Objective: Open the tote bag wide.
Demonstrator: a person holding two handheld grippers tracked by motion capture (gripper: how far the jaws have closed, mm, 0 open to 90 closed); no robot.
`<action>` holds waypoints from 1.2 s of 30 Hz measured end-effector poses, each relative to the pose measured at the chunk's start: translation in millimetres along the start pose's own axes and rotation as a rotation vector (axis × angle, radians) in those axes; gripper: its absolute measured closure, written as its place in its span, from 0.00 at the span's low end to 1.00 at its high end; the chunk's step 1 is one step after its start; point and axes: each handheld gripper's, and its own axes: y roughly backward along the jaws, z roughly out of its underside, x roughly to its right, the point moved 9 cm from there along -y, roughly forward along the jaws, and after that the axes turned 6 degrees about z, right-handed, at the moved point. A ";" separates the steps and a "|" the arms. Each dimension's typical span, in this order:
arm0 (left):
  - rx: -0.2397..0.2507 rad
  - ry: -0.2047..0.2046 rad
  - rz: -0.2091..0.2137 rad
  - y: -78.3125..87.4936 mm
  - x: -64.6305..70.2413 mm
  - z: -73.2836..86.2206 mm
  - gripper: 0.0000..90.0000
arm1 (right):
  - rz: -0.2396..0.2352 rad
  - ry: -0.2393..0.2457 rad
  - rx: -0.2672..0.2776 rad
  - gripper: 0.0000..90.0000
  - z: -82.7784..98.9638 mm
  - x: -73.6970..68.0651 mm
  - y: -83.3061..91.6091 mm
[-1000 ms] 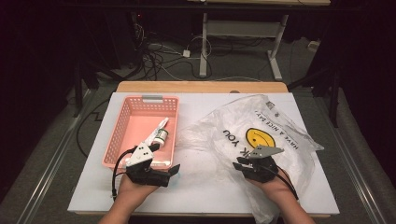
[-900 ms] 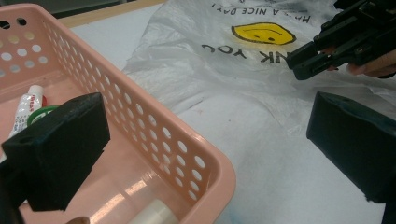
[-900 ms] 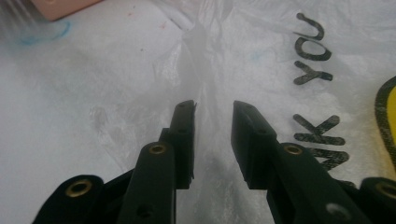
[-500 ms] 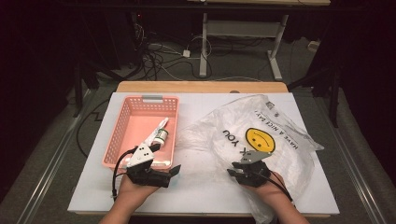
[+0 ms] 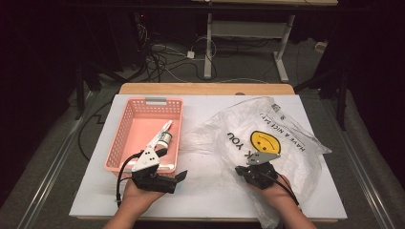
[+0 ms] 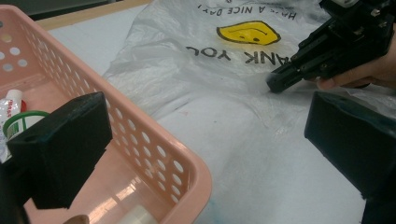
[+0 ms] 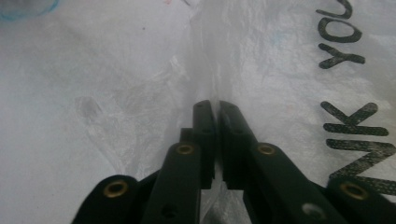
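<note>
My right gripper (image 5: 244, 171) has slid left across the smiley plastic bag (image 5: 267, 138), jaws pinching a fold (clear in its own view); my left gripper (image 5: 179, 177) hangs spread beside the pink basket (image 5: 125, 128).

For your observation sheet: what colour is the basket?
Pink basket, clearest in the high view.

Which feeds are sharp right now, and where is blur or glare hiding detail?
High view: table evenly lit, dark surround, plastic bag print readable. Left gripper view: its own jaws blurred up close, pink basket and right gripper fairly sharp. Right gripper view: jaws crisp, pinched film between them; the film farther off is soft, with pale glare.
</note>
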 end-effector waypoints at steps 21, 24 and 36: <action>-0.041 -0.029 0.195 -39.3 59.8 -0.2 0.26 | 0.039 -0.027 0.187 1.00 -26.8 15.5 36.9; -0.114 -0.045 0.209 -63.0 66.0 10.6 0.30 | 0.040 -0.030 0.200 1.00 -29.2 17.4 40.7; -0.308 -0.032 0.158 -134.0 62.5 29.7 0.51 | 0.051 -0.041 0.252 1.00 -37.0 25.0 50.8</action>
